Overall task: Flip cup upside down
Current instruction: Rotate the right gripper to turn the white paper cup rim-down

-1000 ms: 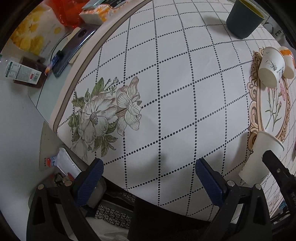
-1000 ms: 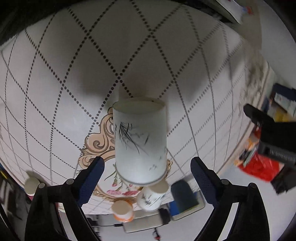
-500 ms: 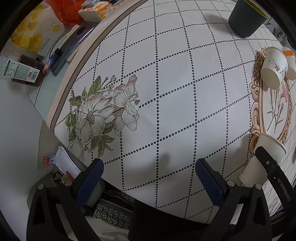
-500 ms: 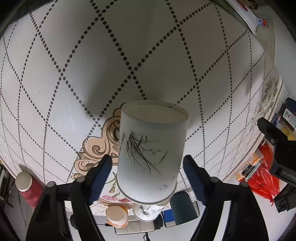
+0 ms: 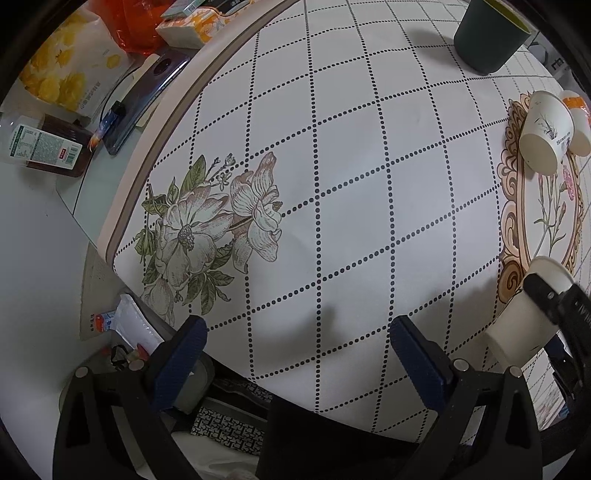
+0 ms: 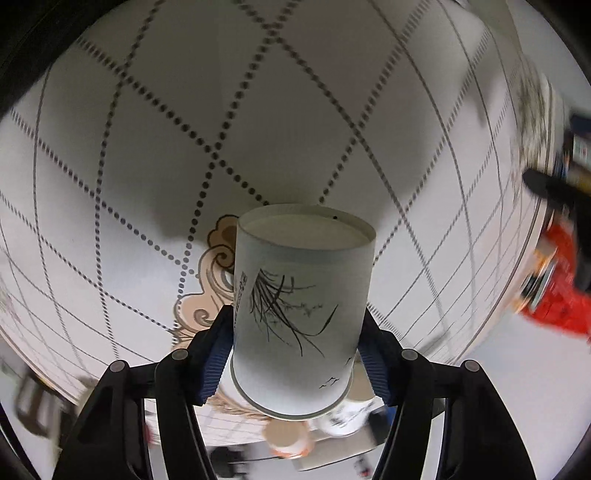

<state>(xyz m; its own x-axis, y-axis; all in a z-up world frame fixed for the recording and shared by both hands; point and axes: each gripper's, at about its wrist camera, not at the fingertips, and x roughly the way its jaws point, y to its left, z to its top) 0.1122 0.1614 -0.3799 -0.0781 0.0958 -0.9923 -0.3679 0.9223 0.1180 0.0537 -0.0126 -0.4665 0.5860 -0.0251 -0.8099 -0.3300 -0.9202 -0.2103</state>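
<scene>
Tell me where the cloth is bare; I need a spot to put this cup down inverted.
Widest bare patch: the dotted-grid tablecloth between the printed flowers and the ornate oval frame print, under the open left gripper. Crowded: the frame's far end, with a tipped paper cup, orange-striped cup and dark green cup. The right gripper holds the cup.

The paper cup (image 6: 301, 306) sits between the two fingers of the right claw (image 6: 295, 350), base pointing away from the camera, above the counter (image 5: 351, 184). In the left wrist view the left claw (image 5: 295, 354) hangs over the counter's near edge; a second paper cup (image 5: 546, 133) lies on its side far right, a tumbler (image 5: 487, 35) stands behind it, and a phone (image 5: 144, 99) lies off the counter's left edge.
</scene>
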